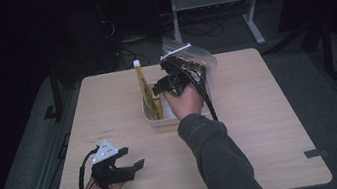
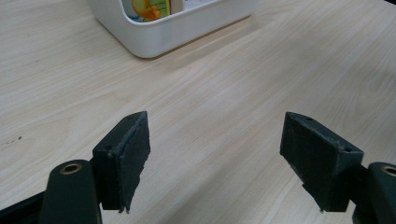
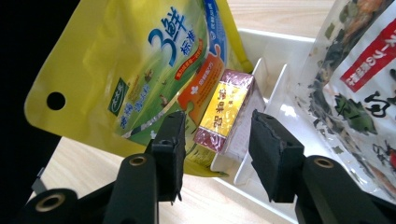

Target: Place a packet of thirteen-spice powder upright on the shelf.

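Right gripper view — one yellow pouch, one purple box

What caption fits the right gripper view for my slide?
Right gripper, fingers apart, facing a small purple-and-gold box standing beside a yellow pouch in the white bin.

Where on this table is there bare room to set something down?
Bare wood lies right of the white bin, out to the table's right edge, and left of it, above the left tool. Inside the bin it is crowded with packets.

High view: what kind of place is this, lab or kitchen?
Likely a lab or office data-collection room: a bare wooden table, cables on the floor under a desk frame, dark carpet, and a white bin of packaged food.
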`<action>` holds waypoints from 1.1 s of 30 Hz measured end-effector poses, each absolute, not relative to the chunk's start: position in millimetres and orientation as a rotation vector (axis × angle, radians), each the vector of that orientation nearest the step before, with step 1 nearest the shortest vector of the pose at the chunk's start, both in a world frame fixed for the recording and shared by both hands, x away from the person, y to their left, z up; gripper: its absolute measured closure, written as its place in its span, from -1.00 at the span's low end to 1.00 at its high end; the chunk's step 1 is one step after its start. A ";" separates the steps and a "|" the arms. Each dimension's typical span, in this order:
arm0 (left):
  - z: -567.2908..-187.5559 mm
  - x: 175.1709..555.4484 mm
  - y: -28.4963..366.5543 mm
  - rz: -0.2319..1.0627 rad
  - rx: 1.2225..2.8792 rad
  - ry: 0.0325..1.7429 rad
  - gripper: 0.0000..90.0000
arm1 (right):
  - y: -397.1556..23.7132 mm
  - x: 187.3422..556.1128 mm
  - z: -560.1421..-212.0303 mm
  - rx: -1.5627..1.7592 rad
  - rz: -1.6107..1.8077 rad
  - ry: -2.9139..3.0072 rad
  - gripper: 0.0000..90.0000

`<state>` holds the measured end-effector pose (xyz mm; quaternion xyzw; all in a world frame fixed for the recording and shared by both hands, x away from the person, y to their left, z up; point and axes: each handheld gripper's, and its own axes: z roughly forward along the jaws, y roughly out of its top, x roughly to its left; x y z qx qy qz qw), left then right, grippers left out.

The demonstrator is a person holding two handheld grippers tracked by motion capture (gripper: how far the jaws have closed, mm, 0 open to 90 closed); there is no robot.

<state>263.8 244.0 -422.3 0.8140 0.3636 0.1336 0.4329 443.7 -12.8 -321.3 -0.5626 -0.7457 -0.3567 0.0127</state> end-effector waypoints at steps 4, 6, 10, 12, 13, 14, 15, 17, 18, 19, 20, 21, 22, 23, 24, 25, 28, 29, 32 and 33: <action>-422.5 263.5 243.9 0.333 2.028 0.908 -0.47 | -14.1 442.4 -322.3 -1.734 -1.109 -2.320 0.18; -422.6 263.4 243.9 0.333 2.030 0.909 -0.48 | -15.6 441.9 -324.1 -1.731 -1.116 -2.299 0.16; -423.4 263.7 244.2 0.338 2.036 0.909 -0.48 | -18.1 439.6 -325.8 -1.702 -1.132 -2.280 0.10; -423.9 263.8 244.5 0.338 2.039 0.910 -0.48 | -19.4 438.2 -325.4 -1.683 -1.142 -2.278 0.08; -424.2 263.9 244.7 0.337 2.041 0.911 -0.48 | -20.2 437.3 -324.9 -1.676 -1.149 -2.274 0.06; -424.5 264.0 244.9 0.336 2.040 0.909 -0.48 | -21.0 436.6 -324.5 -1.666 -1.153 -2.274 0.05; -424.5 264.2 244.8 0.336 2.041 0.910 -0.48 | -21.7 436.0 -324.3 -1.658 -1.160 -2.274 0.05; -424.6 264.0 244.9 0.336 2.039 0.908 -0.48 | -24.4 434.1 -324.6 -1.643 -1.171 -2.265 0.03; -424.6 263.9 245.0 0.337 2.041 0.908 -0.48 | -25.1 433.4 -324.6 -1.638 -1.173 -2.261 0.02; -424.7 263.9 245.1 0.337 2.042 0.908 -0.48 | -26.4 432.3 -324.8 -1.635 -1.181 -2.259 0.02; -424.6 263.9 245.2 0.337 2.042 0.908 -0.48 | -27.8 431.2 -325.2 -1.632 -1.188 -2.256 0.02; -424.4 263.7 245.2 0.341 2.041 0.911 -0.49 | -28.8 430.6 -325.6 -1.629 -1.187 -2.252 0.02; -424.3 263.7 245.3 0.341 2.040 0.914 -0.50 | -30.5 429.6 -326.3 -1.625 -1.188 -2.253 0.02; -423.9 263.7 245.4 0.338 2.037 0.917 -0.51 | -31.5 428.9 -326.8 -1.624 -1.190 -2.253 0.01; -423.8 263.6 245.4 0.339 2.034 0.917 -0.51 | -33.2 427.7 -327.8 -1.621 -1.191 -2.252 0.01; -423.8 263.6 245.4 0.339 2.035 0.917 -0.51 | -34.2 427.3 -328.4 -1.619 -1.189 -2.254 0.00; -424.5 263.9 245.7 0.336 2.041 0.917 -0.51 | -38.8 425.2 -331.2 -1.610 -1.196 -2.246 0.00; -424.7 263.9 245.7 0.335 2.041 0.919 -0.51 | -39.6 424.8 -331.7 -1.608 -1.198 -2.235 0.00; -424.3 263.7 245.9 0.338 2.040 0.918 -0.51 | -43.5 423.4 -333.6 -1.601 -1.204 -2.227 -0.01; -424.1 263.6 246.0 0.339 2.040 0.918 -0.51 | -44.7 422.7 -333.9 -1.599 -1.208 -2.221 -0.01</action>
